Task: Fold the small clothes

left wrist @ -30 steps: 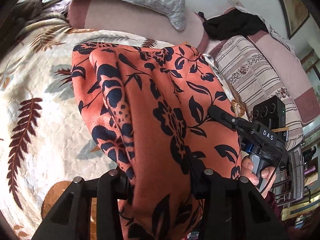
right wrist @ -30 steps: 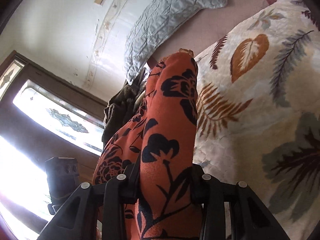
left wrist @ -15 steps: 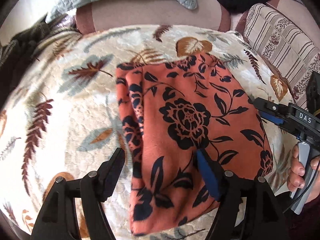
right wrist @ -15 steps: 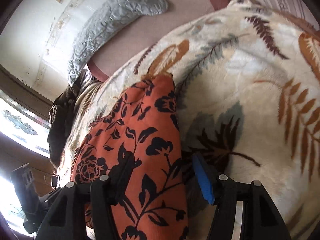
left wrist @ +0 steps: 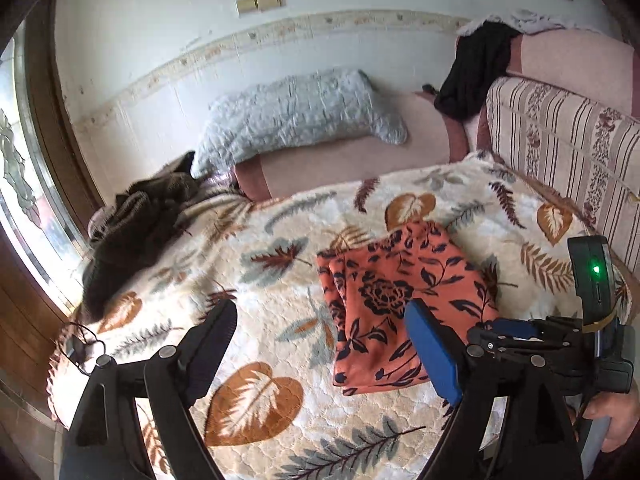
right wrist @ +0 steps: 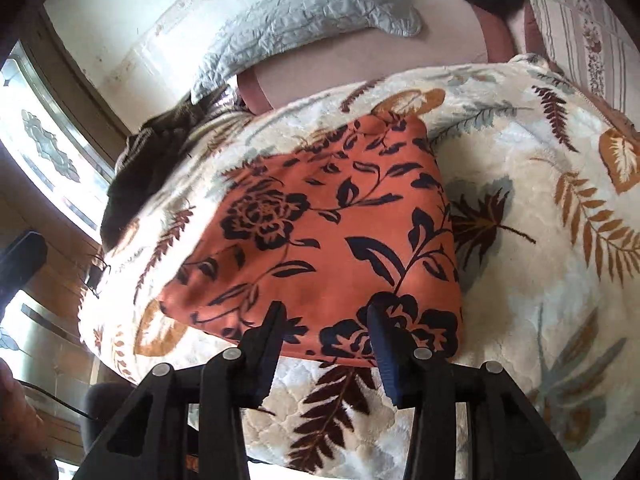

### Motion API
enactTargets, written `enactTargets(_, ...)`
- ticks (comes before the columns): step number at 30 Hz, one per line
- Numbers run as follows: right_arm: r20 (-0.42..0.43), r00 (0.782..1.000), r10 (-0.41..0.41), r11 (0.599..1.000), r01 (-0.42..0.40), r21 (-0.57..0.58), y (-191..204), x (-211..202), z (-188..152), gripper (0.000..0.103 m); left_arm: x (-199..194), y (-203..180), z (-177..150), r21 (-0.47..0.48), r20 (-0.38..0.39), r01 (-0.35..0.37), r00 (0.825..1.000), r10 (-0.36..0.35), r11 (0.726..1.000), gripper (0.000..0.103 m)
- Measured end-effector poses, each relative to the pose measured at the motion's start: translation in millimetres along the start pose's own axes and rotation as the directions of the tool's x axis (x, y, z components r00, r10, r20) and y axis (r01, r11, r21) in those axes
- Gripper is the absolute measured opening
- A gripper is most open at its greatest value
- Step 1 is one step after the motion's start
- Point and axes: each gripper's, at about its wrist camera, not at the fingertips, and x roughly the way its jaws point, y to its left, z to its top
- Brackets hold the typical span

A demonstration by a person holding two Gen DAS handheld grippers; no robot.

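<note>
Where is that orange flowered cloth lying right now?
The orange flowered cloth lies folded flat on the leaf-patterned blanket, right of centre in the left wrist view, with the striped cushion beyond it to the right.

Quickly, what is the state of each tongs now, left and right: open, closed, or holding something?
Left tongs: opening wide, nothing between them, clear of the orange floral garment.
Right tongs: closing, empty, tips over the garment's near edge.

Folded garment [left wrist: 404,304] flat on blanket [left wrist: 280,344], pillow [left wrist: 296,116] behind.
</note>
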Motion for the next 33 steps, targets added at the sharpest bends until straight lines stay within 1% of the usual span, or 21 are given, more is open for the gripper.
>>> enactTargets(2,0.081,0.995,-0.054,0.997,0.058,-0.045,15,-31,1,0.047,-24,4,7,-0.008,0.047,-0.030,0.998,0.030,1.000,0.095)
enactTargets(3,0.117,0.991,-0.069,0.995,0.077,-0.063,20,-49,2,0.049,-34,6,10,-0.014,0.064,-0.041,0.997,0.042,0.999,0.095)
enactTargets(5,0.186,0.980,-0.073,0.993,0.088,-0.073,32,-86,7,0.056,-52,8,16,-0.023,0.086,-0.056,0.995,0.058,0.998,0.095)
enactTargets(6,0.224,0.972,-0.074,0.993,0.093,-0.074,37,-105,8,0.063,-60,9,18,-0.028,0.097,-0.070,0.993,0.072,0.997,0.095)
enactTargets(7,0.260,0.962,-0.080,0.992,0.103,-0.076,40,-124,9,0.066,-68,11,19,-0.033,0.106,-0.082,0.991,0.085,0.996,0.095)
enactTargets(8,0.293,0.952,-0.091,0.990,0.118,-0.077,46,-142,8,0.067,-76,12,20,-0.040,0.116,-0.088,0.989,0.092,0.995,0.095)
enactTargets(11,0.360,0.925,-0.119,0.982,0.163,-0.097,65,-188,6,0.068,-99,20,23,-0.077,0.142,-0.089,0.985,0.099,0.993,0.102)
enactTargets(15,0.424,0.895,-0.136,0.967,0.214,-0.141,93,-238,-8,0.071,-128,29,27,-0.121,0.187,-0.112,0.973,0.133,0.986,0.102)
enactTargets(17,0.445,0.885,-0.135,0.961,0.226,-0.157,104,-254,-14,0.071,-140,32,30,-0.135,0.202,-0.129,0.967,0.155,0.982,0.102)
enactTargets(21,0.474,0.874,-0.113,0.962,0.215,-0.167,118,-280,-24,0.071,-158,38,32,-0.160,0.224,-0.154,0.956,0.188,0.975,0.103)
enactTargets(25,0.504,0.859,-0.095,0.959,0.215,-0.186,129,-297,-31,0.072,-175,43,33,-0.181,0.243,-0.175,0.945,0.217,0.968,0.103)
enactTargets(28,0.511,0.856,-0.082,0.961,0.204,-0.187,134,-303,-33,0.072,-184,45,34,-0.183,0.259,-0.194,0.936,0.237,0.964,0.103)
enactTargets(30,0.516,0.854,-0.074,0.962,0.197,-0.187,136,-306,-35,0.072,-187,46,35,-0.179,0.264,-0.191,0.936,0.234,0.965,0.103)
enactTargets(33,0.528,0.845,-0.084,0.959,0.213,-0.187,140,-308,-35,0.072,-193,50,35,-0.191,0.270,-0.181,0.935,0.229,0.965,0.103)
